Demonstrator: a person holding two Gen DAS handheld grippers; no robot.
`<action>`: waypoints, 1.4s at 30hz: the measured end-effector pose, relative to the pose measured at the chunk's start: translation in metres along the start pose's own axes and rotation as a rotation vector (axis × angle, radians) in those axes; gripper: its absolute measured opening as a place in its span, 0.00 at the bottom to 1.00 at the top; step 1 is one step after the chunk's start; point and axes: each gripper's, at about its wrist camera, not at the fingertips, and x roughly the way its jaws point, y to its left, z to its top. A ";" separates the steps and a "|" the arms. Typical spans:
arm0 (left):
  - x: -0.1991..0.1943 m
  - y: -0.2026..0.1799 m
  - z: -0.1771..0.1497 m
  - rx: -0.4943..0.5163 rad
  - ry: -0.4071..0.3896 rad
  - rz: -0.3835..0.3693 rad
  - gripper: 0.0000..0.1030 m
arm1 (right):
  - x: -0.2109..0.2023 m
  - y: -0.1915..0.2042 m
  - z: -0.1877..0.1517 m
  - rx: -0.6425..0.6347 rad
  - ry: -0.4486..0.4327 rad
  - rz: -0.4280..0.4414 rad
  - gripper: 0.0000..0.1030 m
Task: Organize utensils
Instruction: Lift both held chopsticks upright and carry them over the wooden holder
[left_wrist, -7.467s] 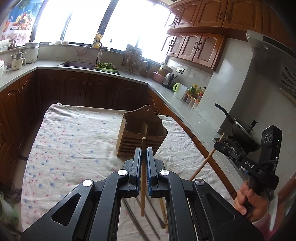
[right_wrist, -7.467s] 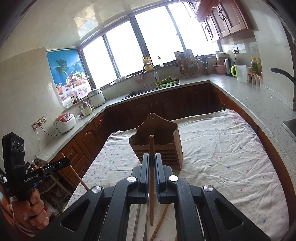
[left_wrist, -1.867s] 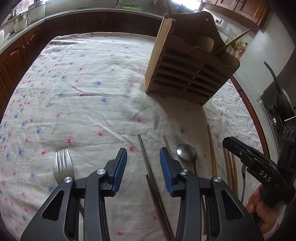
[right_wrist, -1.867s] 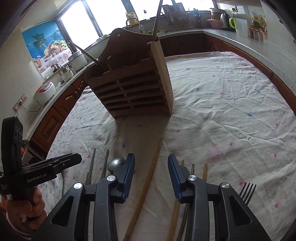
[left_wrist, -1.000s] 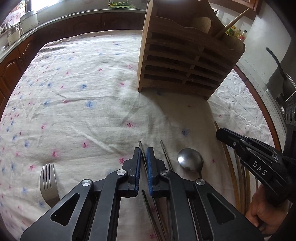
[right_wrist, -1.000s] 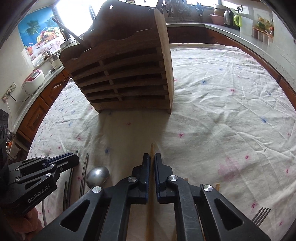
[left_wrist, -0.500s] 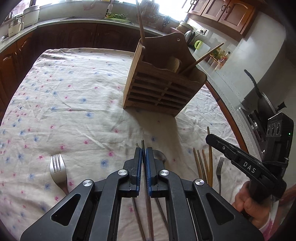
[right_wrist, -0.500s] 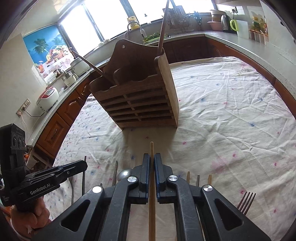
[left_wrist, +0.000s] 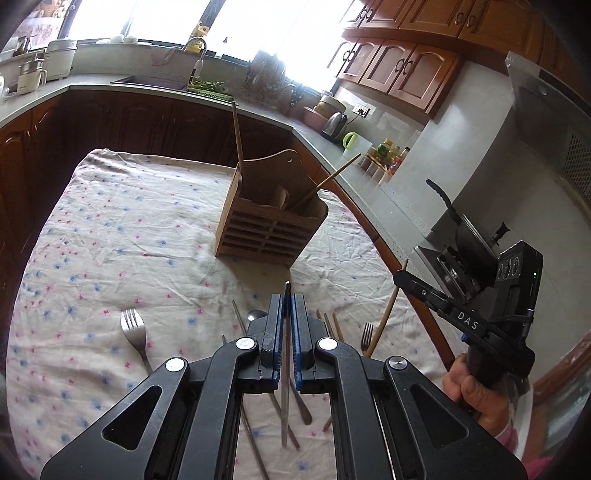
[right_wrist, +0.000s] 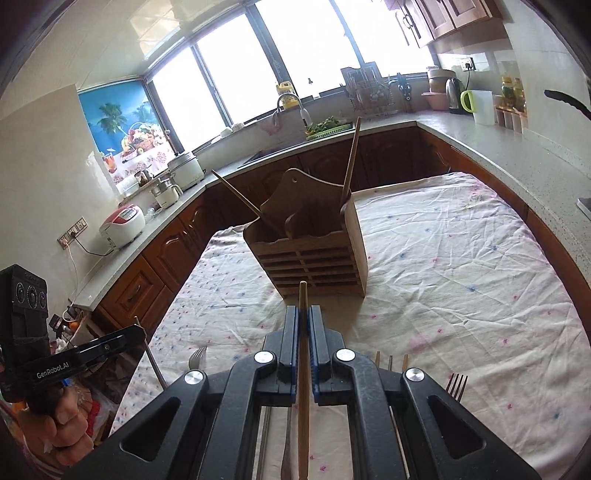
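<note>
A wooden utensil holder (left_wrist: 271, 225) (right_wrist: 314, 254) stands upright mid-table with two wooden chopsticks leaning out of it. My left gripper (left_wrist: 286, 301) is shut on a metal chopstick (left_wrist: 284, 369) and holds it above the cloth, short of the holder. My right gripper (right_wrist: 303, 314) is shut on a wooden chopstick (right_wrist: 303, 387), also lifted in front of the holder. In the left wrist view the right gripper (left_wrist: 400, 277) is at the right with its chopstick (left_wrist: 386, 317) slanting down.
On the flowered tablecloth (left_wrist: 110, 236) lie a fork (left_wrist: 135, 332), a spoon (left_wrist: 256, 315), a second fork (left_wrist: 366, 334) and more chopsticks (left_wrist: 334, 326) near me. Counters, a sink and a stove with a pan (left_wrist: 465, 236) ring the table.
Both grippers closed on chopsticks about a second ago and have since lifted them off the cloth and pulled back from the holder.
</note>
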 end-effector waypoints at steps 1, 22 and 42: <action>-0.005 -0.001 -0.001 0.001 -0.009 -0.006 0.03 | -0.005 0.001 0.000 -0.003 -0.011 0.002 0.05; -0.042 -0.005 0.008 0.013 -0.127 -0.011 0.03 | -0.040 0.009 0.014 -0.020 -0.110 -0.011 0.05; -0.047 0.009 0.061 -0.020 -0.259 -0.006 0.03 | -0.035 0.003 0.058 -0.035 -0.178 -0.019 0.05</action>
